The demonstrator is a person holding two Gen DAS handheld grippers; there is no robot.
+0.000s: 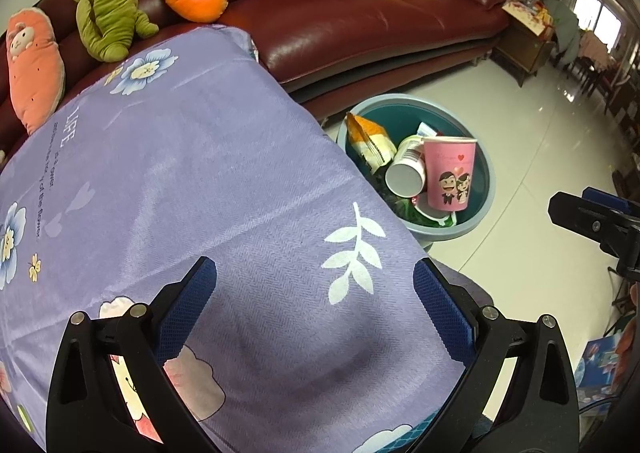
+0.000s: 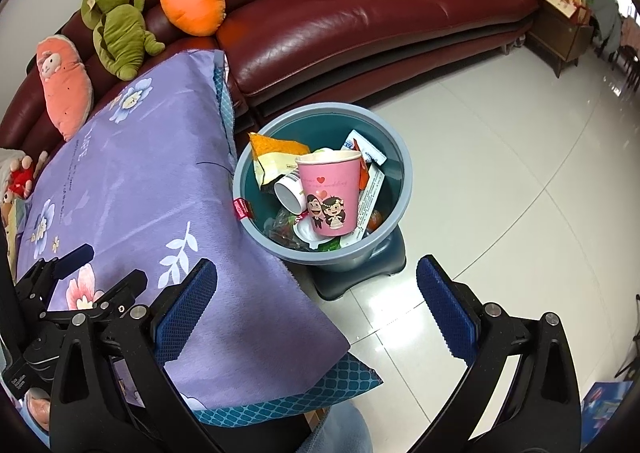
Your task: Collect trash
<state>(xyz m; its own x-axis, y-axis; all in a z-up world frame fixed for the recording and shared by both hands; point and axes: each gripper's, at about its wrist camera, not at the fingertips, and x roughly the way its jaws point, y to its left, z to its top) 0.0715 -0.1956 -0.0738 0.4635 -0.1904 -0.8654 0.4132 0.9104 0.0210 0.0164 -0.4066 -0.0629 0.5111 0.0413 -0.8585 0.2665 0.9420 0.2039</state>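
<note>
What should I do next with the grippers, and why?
Probably pull both back and stop. The left gripper and right gripper are open and hold nothing, the cloth shows no trash, and the cup and wrappers already sit in the bin.

Printed in white on the purple flowered cloth, far left part: "LIFE" in large letters, with smaller lines beneath, partly legible as "...is over" and "...of the flower"; rest too small to read. Same print seen on the cloth in the right wrist view, unreadable there. On the pink paper cup in the bin: cursive line under a red heart, seemingly ending in "wedding", above a cartoon bride and groom; otherwise too blurred. On white wrappers right of the cup: fine print, illegible. On the small red tag at the bin's left rim: lettering present, unreadable
</note>
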